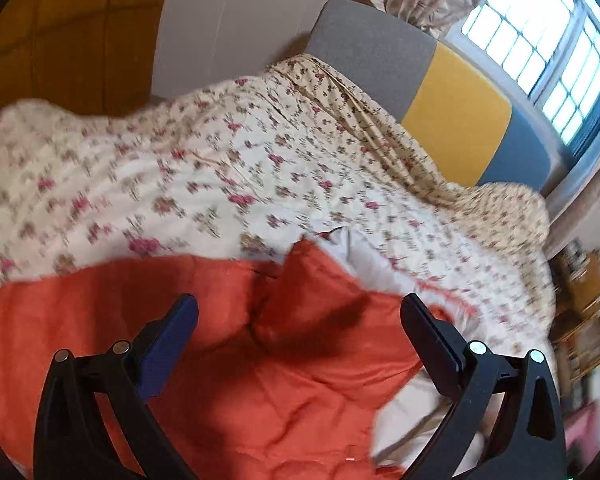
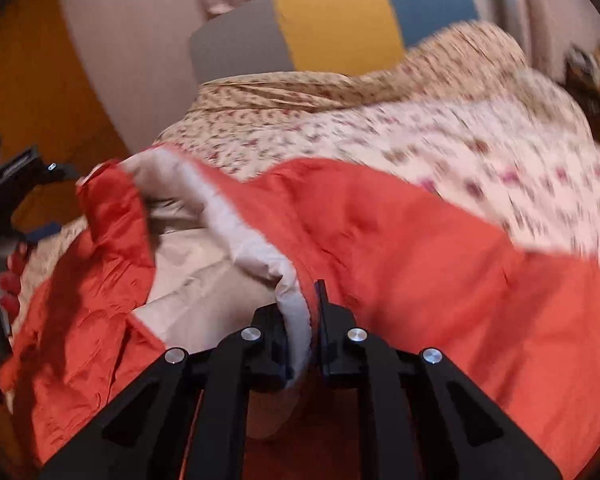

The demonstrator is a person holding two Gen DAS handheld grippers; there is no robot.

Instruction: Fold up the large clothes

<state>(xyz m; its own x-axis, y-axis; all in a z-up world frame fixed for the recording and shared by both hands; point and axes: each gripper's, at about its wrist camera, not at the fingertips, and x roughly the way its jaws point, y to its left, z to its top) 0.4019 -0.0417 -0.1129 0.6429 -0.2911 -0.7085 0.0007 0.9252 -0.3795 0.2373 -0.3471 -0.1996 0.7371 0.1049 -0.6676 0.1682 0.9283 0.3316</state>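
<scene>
My right gripper is clamped tight on the pale edge of the orange jacket, which sprawls across the floral bed. My left gripper hangs wide open and empty above the orange cloth. The gripped edge runs up and left from my right fingers, so left is nearer its loose far end.

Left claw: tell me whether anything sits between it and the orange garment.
Nothing visible does. The left claw hangs open directly over the orange garment, which lies spread on the floral bedcover, with only clear air between. The right claw is already shut on the garment's pale lined edge.
</scene>
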